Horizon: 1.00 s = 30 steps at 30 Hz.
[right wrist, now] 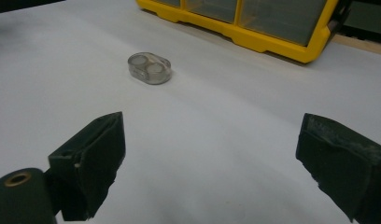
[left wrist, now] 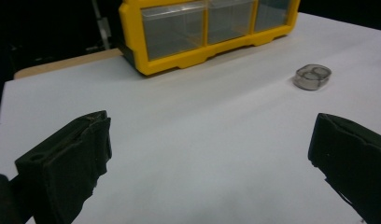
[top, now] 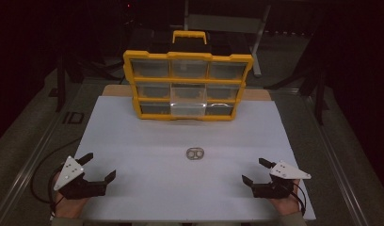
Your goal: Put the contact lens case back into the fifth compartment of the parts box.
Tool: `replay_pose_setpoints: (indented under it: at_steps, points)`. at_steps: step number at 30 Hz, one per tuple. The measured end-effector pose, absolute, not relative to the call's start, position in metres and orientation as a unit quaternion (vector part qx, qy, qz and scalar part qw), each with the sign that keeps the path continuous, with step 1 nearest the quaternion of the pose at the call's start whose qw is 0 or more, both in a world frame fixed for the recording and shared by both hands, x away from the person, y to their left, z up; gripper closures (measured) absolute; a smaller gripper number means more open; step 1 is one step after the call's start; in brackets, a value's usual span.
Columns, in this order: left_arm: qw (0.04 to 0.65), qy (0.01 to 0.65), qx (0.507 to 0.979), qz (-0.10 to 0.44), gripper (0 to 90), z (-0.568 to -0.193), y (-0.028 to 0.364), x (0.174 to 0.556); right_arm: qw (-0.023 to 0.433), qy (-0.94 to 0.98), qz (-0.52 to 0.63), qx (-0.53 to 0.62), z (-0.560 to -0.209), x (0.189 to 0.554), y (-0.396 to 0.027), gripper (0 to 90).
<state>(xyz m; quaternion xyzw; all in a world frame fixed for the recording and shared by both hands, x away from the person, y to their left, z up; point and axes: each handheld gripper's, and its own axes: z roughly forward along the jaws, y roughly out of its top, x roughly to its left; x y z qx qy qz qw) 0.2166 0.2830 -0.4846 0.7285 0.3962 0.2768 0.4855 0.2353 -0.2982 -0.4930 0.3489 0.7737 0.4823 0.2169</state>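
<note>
A small clear oval piece with two round holes (top: 195, 153) lies flat on the white table sheet (top: 148, 141), midway between my two grippers. The left gripper view has the oval piece (left wrist: 312, 77) ahead to the right, and the right gripper view has the oval piece (right wrist: 150, 68) ahead to the left. My left gripper (top: 99, 166) rests near the front left edge, open, nothing between its jaws. My right gripper (top: 256, 171) sits at the front right, open and empty too. A yellow organiser box (top: 188, 84) with clear drawers stands at the back.
The organiser box (left wrist: 202, 28) leans upright at the far end of the sheet, its handle on top. Grey floor and dark frame legs lie beyond the table. A cable loops at the left of the left hand.
</note>
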Motion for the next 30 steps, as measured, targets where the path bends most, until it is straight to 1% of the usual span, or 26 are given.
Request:
replay_pose_setpoints:
  at_steps: [9,17,20,30]
  points:
    - [0.48,0.408,0.721,0.288,0.0,-0.484,0.287,0.216,0.209,0.771,0.486,0.354,-0.495,0.235,-0.3,7.7]
    - [0.477,0.425,0.709,0.297,0.0,-0.486,0.29,0.217,0.19,0.772,0.482,0.367,-0.494,0.237,-0.299,7.8]
    - [0.476,0.424,0.71,0.299,0.0,-0.485,0.288,0.217,0.181,0.785,0.469,0.362,-0.491,0.239,-0.294,8.1]
    - [0.482,0.435,0.699,0.298,0.0,-0.485,0.29,0.217,0.176,0.783,0.473,0.363,-0.477,0.245,-0.29,8.1]
